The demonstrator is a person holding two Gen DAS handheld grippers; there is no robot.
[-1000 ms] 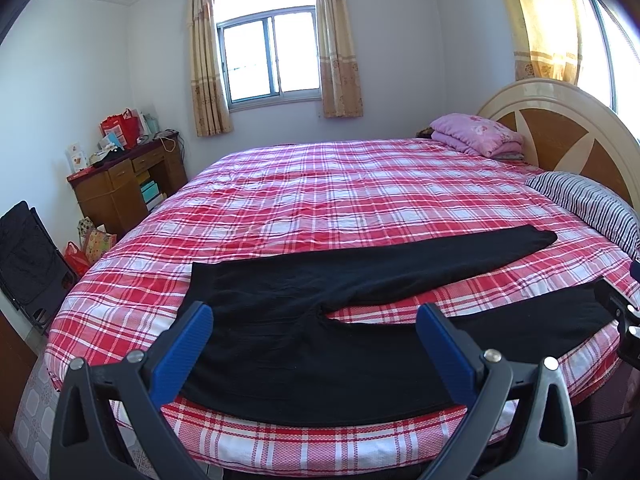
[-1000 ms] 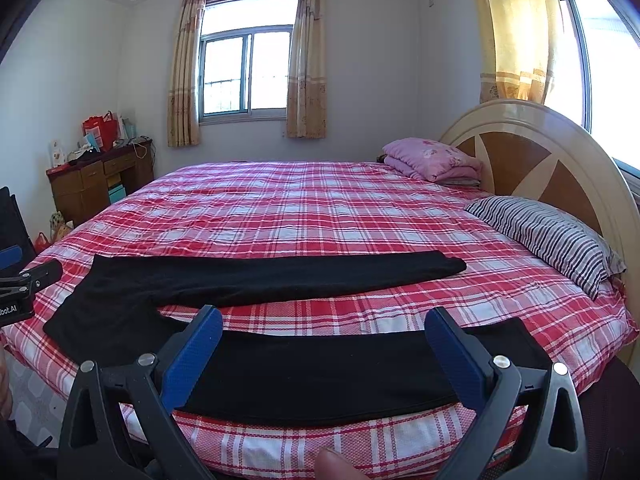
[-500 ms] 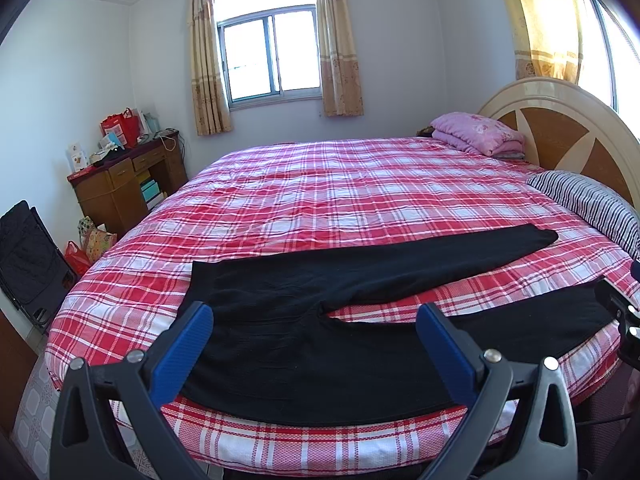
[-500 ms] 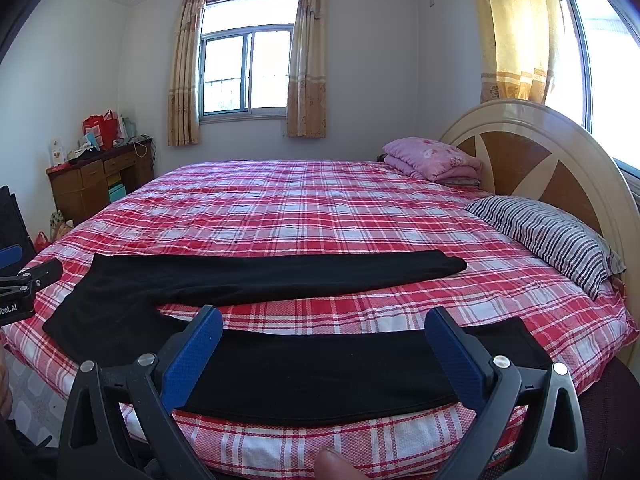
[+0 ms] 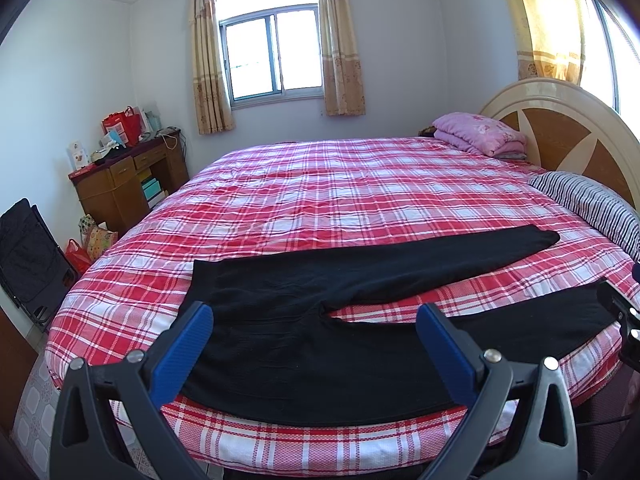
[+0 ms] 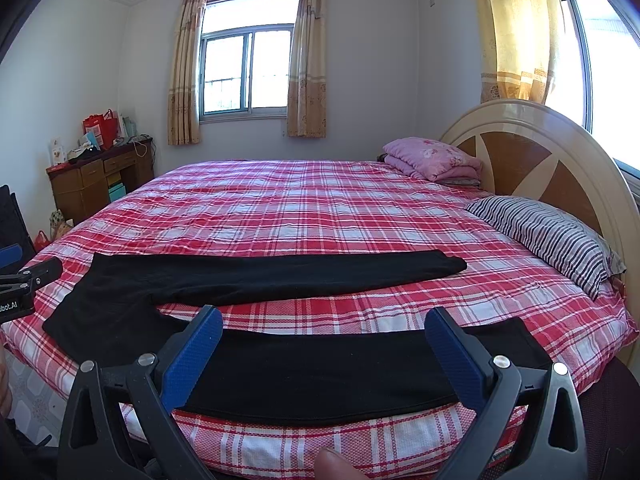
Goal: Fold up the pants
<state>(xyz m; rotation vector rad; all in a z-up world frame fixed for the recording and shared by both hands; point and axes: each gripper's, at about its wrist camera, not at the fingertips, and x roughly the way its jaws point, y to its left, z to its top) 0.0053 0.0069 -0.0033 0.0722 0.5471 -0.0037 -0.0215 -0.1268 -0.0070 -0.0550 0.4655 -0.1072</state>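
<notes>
Fingertip (image 6: 332, 465) cut off at the frame's bottom edge; left gripper (image 5: 316, 344) and right gripper (image 6: 324, 348) both spread wide, holding nothing, hovering short of the black pants (image 5: 304, 340) laid flat, legs splayed, along the near edge of the plaid bed (image 5: 340, 200).

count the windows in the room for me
2. One window is in the far wall between beige curtains. A second window is on the right, behind the headboard, partly covered by a yellow curtain. Others may lie outside the views.
</notes>
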